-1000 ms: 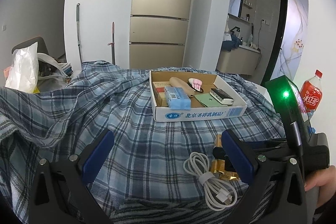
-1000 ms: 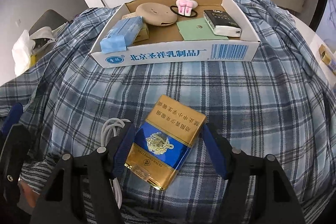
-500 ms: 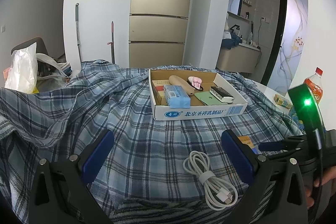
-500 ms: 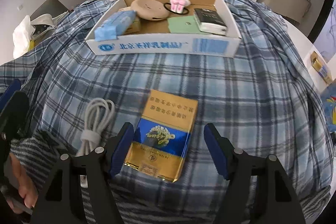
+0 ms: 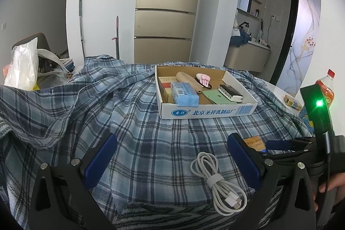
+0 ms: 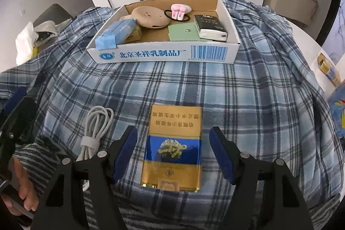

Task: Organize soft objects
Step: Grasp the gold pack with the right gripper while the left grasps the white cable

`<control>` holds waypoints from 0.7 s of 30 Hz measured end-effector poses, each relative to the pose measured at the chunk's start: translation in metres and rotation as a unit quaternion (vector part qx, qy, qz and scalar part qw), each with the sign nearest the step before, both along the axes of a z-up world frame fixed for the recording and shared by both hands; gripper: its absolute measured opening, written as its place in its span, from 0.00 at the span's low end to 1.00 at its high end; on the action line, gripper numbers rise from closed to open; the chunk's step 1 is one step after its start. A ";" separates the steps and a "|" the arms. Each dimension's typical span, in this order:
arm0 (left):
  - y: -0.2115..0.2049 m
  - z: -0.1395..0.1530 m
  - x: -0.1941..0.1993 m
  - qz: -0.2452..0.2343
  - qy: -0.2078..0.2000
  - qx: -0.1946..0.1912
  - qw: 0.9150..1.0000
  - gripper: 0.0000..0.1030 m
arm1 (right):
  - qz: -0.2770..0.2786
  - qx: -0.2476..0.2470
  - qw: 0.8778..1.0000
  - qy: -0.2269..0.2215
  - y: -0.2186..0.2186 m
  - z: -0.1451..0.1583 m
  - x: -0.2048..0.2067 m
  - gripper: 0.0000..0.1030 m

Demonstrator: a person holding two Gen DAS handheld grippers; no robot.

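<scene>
A gold and blue cigarette pack (image 6: 175,120) lies flat on the plaid cloth (image 6: 248,100). My right gripper (image 6: 173,150) straddles it, open, with a gap on each side of the pack. A coiled white cable (image 6: 97,124) lies just left of it. My left gripper (image 5: 171,156) hangs open over the cloth; the cable (image 5: 217,184) lies near its right finger. Behind stands a white cardboard box (image 6: 161,54) holding a blue tissue pack (image 6: 117,32), a tan pouch (image 6: 151,16), a pink hair tie (image 6: 180,10), a green card (image 6: 183,31) and a dark pack (image 6: 210,26).
A red drink bottle (image 5: 326,89) and another gold pack (image 5: 292,101) sit on the white table at the right. A white plastic bag (image 5: 21,66) is piled at the far left. A fridge (image 5: 166,14) and mop handles stand behind.
The cigarette pack has turned from slanted to straight between my right fingers and now sits farther from the cable. The right gripper shifted right in the left wrist view. The left gripper stayed put.
</scene>
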State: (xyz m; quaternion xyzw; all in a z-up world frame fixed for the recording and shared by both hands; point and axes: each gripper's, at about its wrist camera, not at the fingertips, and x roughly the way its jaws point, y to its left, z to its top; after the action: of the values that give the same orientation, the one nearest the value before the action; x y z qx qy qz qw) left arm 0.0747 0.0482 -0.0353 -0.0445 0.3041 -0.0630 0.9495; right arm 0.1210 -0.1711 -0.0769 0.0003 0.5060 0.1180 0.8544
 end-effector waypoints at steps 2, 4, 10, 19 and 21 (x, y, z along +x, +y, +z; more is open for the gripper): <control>0.000 0.000 0.000 0.000 0.000 0.001 1.000 1.00 | -0.004 -0.002 1.000 0.002 -0.002 -0.004 0.001 0.66; 0.000 0.000 0.000 -0.001 0.001 0.001 1.000 1.00 | -0.009 -0.003 1.000 0.002 -0.007 -0.006 0.000 0.63; 0.001 -0.002 0.002 -0.001 0.009 0.000 1.000 1.00 | 0.010 0.001 1.000 -0.013 -0.020 -0.001 -0.003 0.52; -0.002 -0.017 0.020 -0.025 0.092 -0.019 0.995 0.70 | 0.011 0.013 0.997 -0.082 -0.029 0.010 -0.018 0.52; -0.003 -0.022 0.022 -0.037 0.120 -0.042 0.991 0.66 | 0.017 0.008 0.995 -0.095 -0.026 0.013 -0.021 0.52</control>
State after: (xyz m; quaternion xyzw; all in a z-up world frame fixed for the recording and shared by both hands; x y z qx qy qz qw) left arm 0.0967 0.0449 -0.0571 -0.0802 0.4145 -0.1049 0.9004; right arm 0.0999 -0.1971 -0.0643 -0.0129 0.4219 0.1365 0.8962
